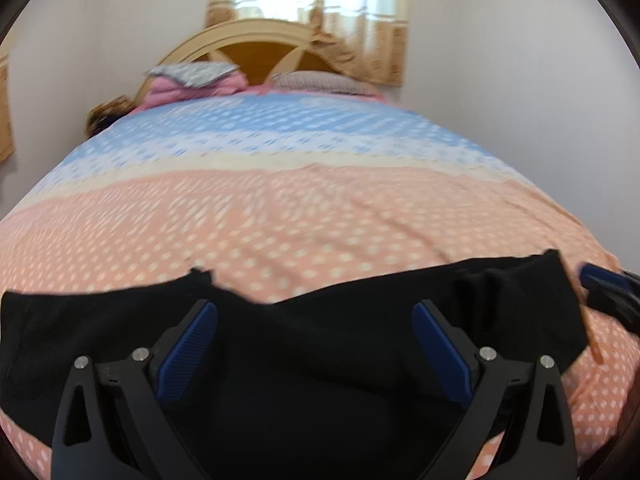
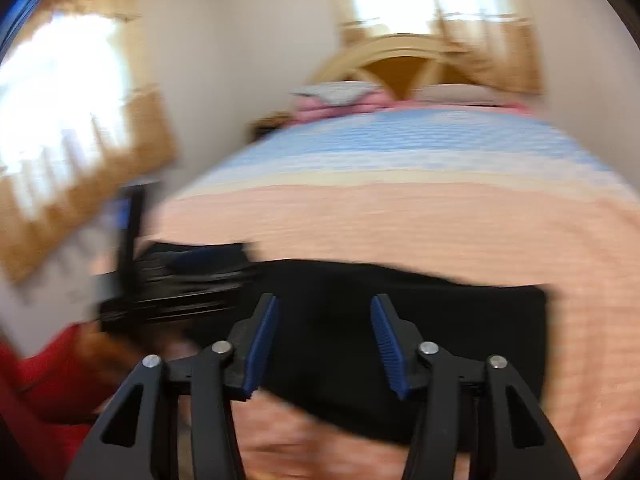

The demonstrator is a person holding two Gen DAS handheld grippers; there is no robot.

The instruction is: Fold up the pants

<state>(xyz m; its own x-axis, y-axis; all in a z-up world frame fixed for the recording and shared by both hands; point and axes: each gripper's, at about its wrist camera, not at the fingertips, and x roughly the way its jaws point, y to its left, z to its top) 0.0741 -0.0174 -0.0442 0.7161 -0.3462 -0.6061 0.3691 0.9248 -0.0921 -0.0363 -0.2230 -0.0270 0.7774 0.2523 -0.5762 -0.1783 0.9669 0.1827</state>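
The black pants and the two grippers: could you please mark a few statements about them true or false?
1. The black pants lie on a patterned bedspread. True.
2. The left gripper is clamped shut on the pants. False: its jaws stand wide apart over the cloth, and its pads press nothing.
3. The bedspread is plain white. False: it is peach with pale dots near the pants and blue farther back.
4. The right gripper has a gap between its jaws, with the pants beyond it. True.
5. A headboard stands at the far end of the bed. True.
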